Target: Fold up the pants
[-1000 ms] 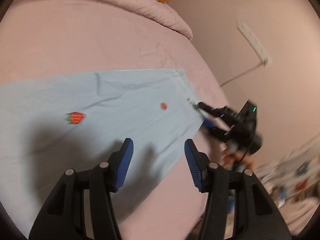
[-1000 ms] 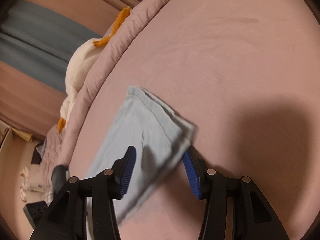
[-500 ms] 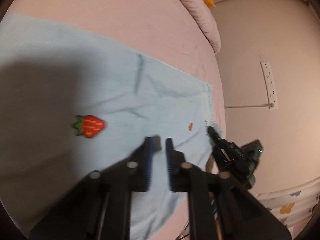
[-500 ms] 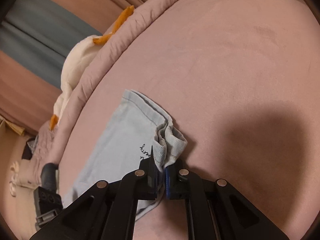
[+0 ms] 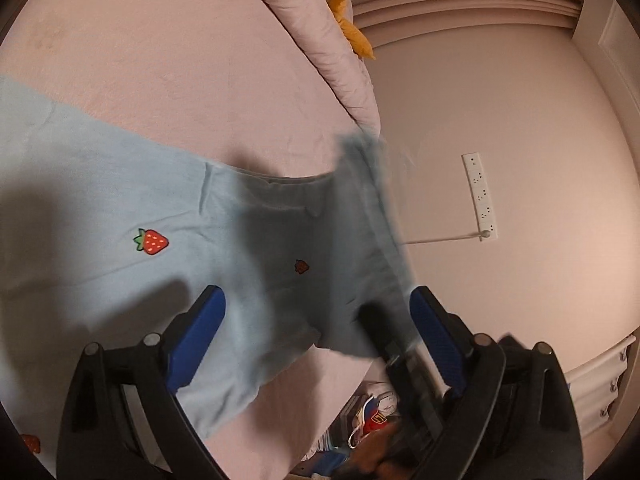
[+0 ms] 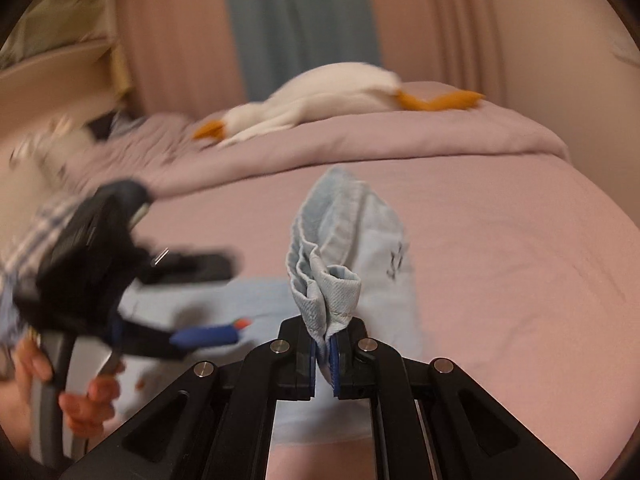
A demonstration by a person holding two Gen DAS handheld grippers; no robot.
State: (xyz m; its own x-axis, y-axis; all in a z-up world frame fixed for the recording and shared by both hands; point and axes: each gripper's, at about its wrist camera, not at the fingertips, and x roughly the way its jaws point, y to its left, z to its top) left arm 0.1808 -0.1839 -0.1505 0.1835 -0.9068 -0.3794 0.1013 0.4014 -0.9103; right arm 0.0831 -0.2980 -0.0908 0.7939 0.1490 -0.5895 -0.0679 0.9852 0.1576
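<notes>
Pants (image 5: 120,208): light blue w/ strawberry prints, lying across the pink bed (image 5: 180,52) from the left edge to centre of the left wrist view. Big strawberry (image 5: 152,241) sits left of centre, a smaller darker 1 (image 5: 302,266) is in shadow near the middle, and part of a 3rd shows at the bottom left edge.

Right gripper (image 6: 324,354): bottom centre of its own view, tongs pressed together on a bunched end of the pants (image 6: 340,248). The cloth stands up from the pinch in several folded layers, w/ dark lettering visible on the flap to its right; the rest trails down onto the bed (image 6: 500,260). In the left wrist view that same raised end shows blurred, centre right, lifted above the flat part.

Left gripper (image 5: 318,324): tongs wide apart at the bottom of its view, blue pads either side of the pants edge, gripping nothing. Seen from the right wrist view it is the blurred black tool (image 6: 132,276) at left, over the flat blue cloth, w/ the person's hand (image 6: 80,396) on its handle at lower left.

Background: a white stuffed duck (image 6: 320,100) w/ orange beak and feet lies on the folded quilt (image 6: 360,136) at the far side of the bed, curtains (image 6: 300,20) behind. Left wrist view shows a white power strip (image 5: 480,196) on the wall at right, cord running left from it.
</notes>
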